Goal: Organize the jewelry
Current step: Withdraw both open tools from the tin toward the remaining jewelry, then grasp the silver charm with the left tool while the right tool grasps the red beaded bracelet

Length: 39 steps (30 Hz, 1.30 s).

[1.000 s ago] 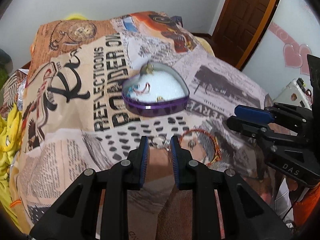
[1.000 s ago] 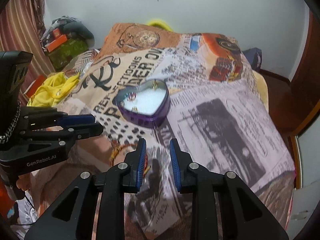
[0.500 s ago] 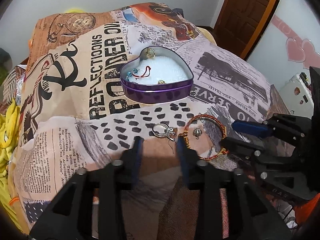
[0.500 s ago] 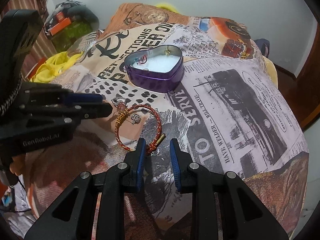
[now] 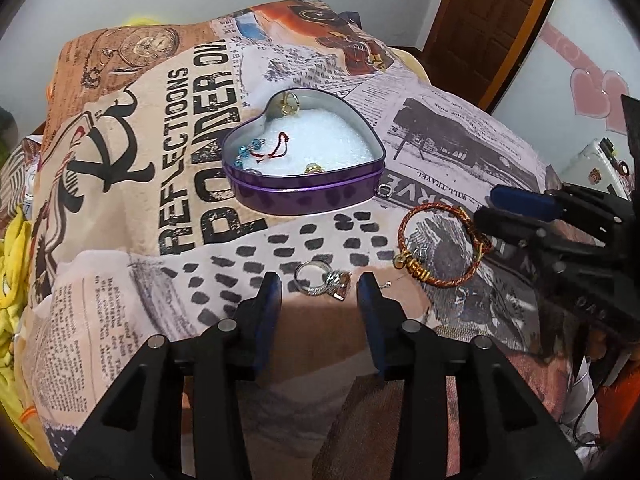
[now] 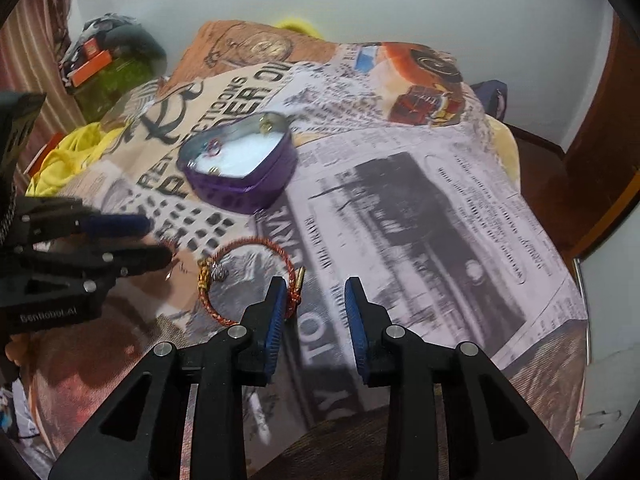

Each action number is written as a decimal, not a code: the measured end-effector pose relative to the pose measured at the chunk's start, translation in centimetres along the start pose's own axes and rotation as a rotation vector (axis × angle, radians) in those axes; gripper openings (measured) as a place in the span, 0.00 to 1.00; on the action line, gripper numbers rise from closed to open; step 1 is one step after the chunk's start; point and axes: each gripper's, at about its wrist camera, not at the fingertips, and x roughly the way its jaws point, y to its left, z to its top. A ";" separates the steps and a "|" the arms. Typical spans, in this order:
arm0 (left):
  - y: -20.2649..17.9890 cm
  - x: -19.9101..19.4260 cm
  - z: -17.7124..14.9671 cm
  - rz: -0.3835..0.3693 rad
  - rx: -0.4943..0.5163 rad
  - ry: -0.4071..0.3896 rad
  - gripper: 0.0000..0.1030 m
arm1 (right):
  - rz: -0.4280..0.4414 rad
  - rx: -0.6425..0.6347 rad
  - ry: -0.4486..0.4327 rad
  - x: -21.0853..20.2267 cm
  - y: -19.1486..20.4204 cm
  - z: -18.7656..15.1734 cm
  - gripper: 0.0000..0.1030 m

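Observation:
A purple heart-shaped tin point(image 5: 304, 196) with white padding sits on the printed blanket and holds a red cord bracelet point(image 5: 276, 146), a gold ring point(image 5: 289, 104) and a small gold piece. My left gripper point(image 5: 319, 286) is open, its fingertips on either side of a silver ring point(image 5: 322, 282) on the blanket. A red-and-gold bangle point(image 5: 442, 244) lies to the right, a small charm inside it. My right gripper point(image 6: 316, 294) is open and empty, its left finger by the bangle's point(image 6: 248, 280) near edge. The tin also shows in the right wrist view point(image 6: 240, 192).
A small silver ring point(image 5: 384, 191) lies against the tin's right side. The blanket point(image 5: 160, 184) covers a bed. Yellow cloth point(image 5: 12, 264) lies at the left edge. A wooden door point(image 5: 492, 20) stands at the back right, and clutter point(image 6: 104, 64) at the far left.
My left gripper opened wider and moved forward around the silver ring. My right gripper opened slightly and shifted right of the bangle; both views show the tin closer than a second ago.

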 end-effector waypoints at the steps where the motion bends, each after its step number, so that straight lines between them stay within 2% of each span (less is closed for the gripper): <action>1: 0.0 0.1 0.0 -0.001 -0.002 -0.001 0.38 | 0.009 0.016 -0.007 -0.3 -0.3 0.0 0.26; 9: 0.0 0.5 0.2 -0.005 0.001 -0.021 0.37 | 0.062 0.056 -0.008 -1.0 0.1 -1.0 0.26; 13: 0.1 0.6 0.2 0.007 0.005 -0.025 0.29 | 0.096 0.071 0.009 -0.4 0.8 -1.4 0.26; 26: -0.2 -0.5 -0.4 0.047 0.026 -0.055 0.29 | 0.119 0.098 0.000 0.3 1.2 -1.6 0.26; 33: -0.2 -2.0 -0.5 0.052 0.017 -0.087 0.29 | 0.057 0.049 -0.002 0.7 2.1 -1.5 0.25; 36: -0.4 -2.5 -0.6 0.056 0.017 -0.100 0.29 | 0.006 0.013 -0.008 0.9 2.6 -1.5 0.18; 39: -0.5 -3.0 -0.7 0.056 0.015 -0.110 0.29 | -0.002 0.026 -0.009 1.1 2.1 -1.3 0.09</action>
